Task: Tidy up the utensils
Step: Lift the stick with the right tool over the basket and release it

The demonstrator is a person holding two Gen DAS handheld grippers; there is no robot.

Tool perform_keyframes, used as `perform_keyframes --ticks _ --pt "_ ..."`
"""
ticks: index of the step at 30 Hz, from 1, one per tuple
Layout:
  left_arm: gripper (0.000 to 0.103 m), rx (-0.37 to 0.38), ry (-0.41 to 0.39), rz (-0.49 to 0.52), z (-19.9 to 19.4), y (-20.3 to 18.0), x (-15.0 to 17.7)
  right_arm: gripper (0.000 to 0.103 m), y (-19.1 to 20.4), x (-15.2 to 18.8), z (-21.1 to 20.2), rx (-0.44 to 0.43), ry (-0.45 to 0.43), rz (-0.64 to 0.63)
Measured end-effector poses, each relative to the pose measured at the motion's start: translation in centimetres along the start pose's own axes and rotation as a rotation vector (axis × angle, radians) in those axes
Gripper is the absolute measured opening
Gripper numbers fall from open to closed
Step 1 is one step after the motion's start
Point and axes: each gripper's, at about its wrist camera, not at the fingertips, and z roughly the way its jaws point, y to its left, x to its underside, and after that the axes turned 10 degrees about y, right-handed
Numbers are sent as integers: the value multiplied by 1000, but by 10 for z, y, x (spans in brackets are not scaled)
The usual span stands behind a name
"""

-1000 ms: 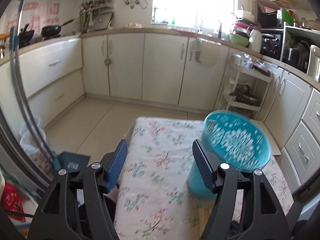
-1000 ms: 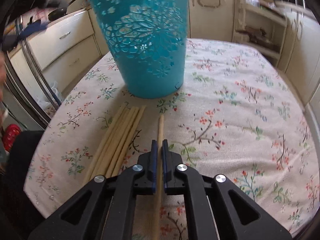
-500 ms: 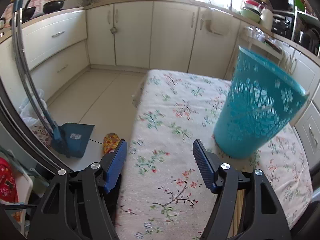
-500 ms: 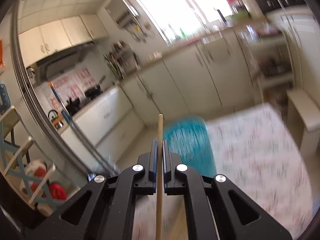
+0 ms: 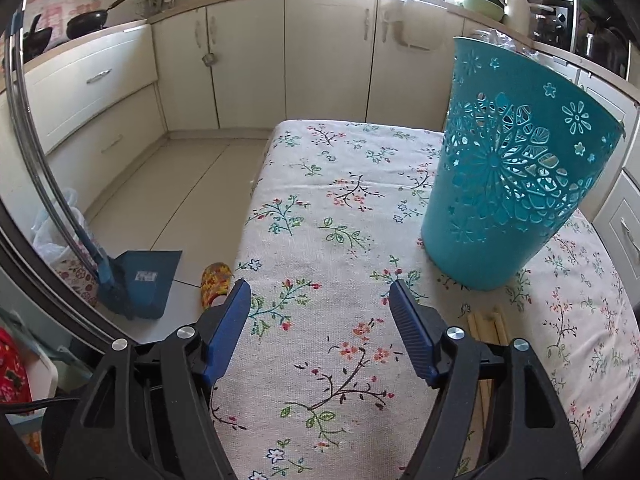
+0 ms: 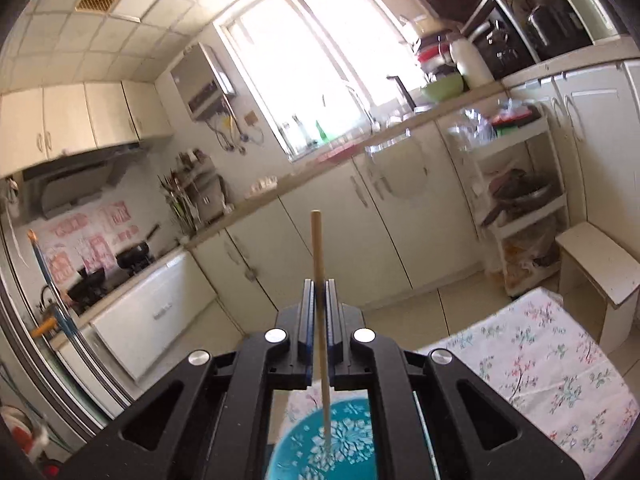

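Observation:
A teal cut-out basket [image 5: 516, 184] stands on the floral tablecloth [image 5: 340, 184]. Several wooden chopsticks [image 5: 486, 326] lie in front of it, partly hidden by my left gripper's right finger. My left gripper [image 5: 319, 286] hovers over the cloth left of the basket, its jaws opening with nothing between them. My right gripper [image 6: 318, 284] is shut on a single chopstick [image 6: 317, 240], held upright high in the air. The chopstick's lower end hangs over the basket's mouth [image 6: 348, 440], seen from above between the gripper arms.
A blue dustpan [image 5: 140, 280] and a patterned slipper [image 5: 214, 280] lie on the floor left of the table. Cream cabinets [image 5: 328, 60] line the far walls. A white stool [image 6: 596, 264] and a wire trolley [image 6: 520, 184] stand beyond the table's far end.
My right gripper lifted one chopstick off the table and tipped it upright above the basket. My left gripper sank toward the cloth beside the basket.

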Motion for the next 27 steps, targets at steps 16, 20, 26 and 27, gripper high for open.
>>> perform_keyframes --ticks 16,20,26,27 --pt "72 8 12 -33 3 6 -1 10 15 54 -79 39 83 -173" --pt "73 11 18 -47 5 8 -1 10 7 111 -91 80 231 -199" --pt "73 2 16 -45 5 8 0 10 -23 194 -35 132 576 -155" --pt "74 1 15 -44 5 8 0 10 -26 199 -25 140 601 -148"
